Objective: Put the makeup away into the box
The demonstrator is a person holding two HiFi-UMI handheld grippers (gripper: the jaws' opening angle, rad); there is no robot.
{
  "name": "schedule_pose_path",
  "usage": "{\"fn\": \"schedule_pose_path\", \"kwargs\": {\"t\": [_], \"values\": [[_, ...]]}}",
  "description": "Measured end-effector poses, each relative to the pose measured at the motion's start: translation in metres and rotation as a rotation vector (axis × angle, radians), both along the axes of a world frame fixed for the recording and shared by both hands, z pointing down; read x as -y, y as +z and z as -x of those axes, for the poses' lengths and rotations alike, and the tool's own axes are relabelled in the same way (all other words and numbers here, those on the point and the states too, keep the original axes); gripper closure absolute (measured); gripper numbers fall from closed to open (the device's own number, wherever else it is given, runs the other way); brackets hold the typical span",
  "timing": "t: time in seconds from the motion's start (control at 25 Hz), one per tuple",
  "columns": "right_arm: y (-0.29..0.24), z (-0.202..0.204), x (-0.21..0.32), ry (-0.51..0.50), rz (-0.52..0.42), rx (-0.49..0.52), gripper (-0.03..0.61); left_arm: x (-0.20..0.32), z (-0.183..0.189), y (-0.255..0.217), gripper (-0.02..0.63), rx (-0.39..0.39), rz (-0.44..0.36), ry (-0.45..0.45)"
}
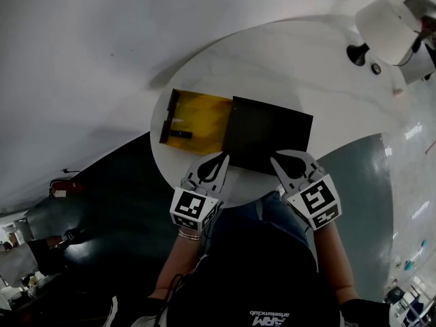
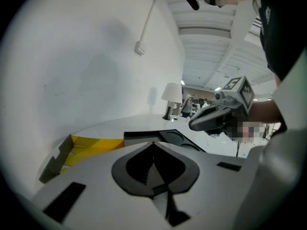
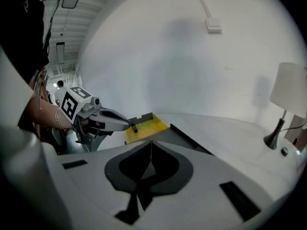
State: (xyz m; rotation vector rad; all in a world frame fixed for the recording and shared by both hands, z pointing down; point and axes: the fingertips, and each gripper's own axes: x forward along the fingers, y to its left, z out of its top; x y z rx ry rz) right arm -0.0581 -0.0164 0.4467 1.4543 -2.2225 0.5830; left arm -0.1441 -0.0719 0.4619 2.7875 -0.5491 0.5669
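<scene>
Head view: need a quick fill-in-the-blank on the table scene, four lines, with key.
1. The white table has a ___ top.
2. The open box left of the black tray is ___ inside.
3. The left gripper and right gripper both have their jaws ___, with nothing between them.
4. In the head view, the lamp stands at the table's far ___ side.

Missing words: round; yellow; shut; right
</scene>
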Motion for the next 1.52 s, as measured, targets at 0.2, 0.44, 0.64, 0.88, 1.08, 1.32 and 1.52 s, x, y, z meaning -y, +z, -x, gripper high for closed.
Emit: {"fn": "schedule_pose_path", "kwargs": {"t": [0.2, 0.44, 0.64, 0.88, 1.08, 1.32, 1.52], "values": [[-0.004, -0.034, -0.041, 0.058, -0.02, 0.008, 0.557, -0.035, -0.044, -0.008, 0.597, 0.006, -0.006, 0.071], [-0.01, -0.082, -0.087, 0.155, -0.026, 0.014, 0.557, -0.068, -0.092, -0.013, 0.597, 0.006, -0.032, 0.17], [-0.014, -0.125, -0.124, 0.223, -0.039, 0.01, 0.557, -0.099, -0.133, -0.017, 0.597, -0.012, -0.031, 0.222], [-0.02, -0.174, -0.163, 0.315, -0.079, 0.003, 0.557, -0.133, -0.181, -0.018, 0.597, 0.003, -0.043, 0.304], [-0.025, -0.207, -0.193, 0.398, -0.101, 0.009, 0.557, -0.156, -0.213, -0.017, 0.597, -0.002, -0.036, 0.354], [-0.032, -0.236, -0.224, 0.493, -0.115, -0.007, 0.557, -0.182, -0.245, -0.019, 0.597, -0.027, -0.026, 0.443], [-0.035, -0.257, -0.245, 0.586, -0.115, -0.019, 0.557, -0.198, -0.266, -0.017, 0.597, -0.02, -0.02, 0.507]]}}
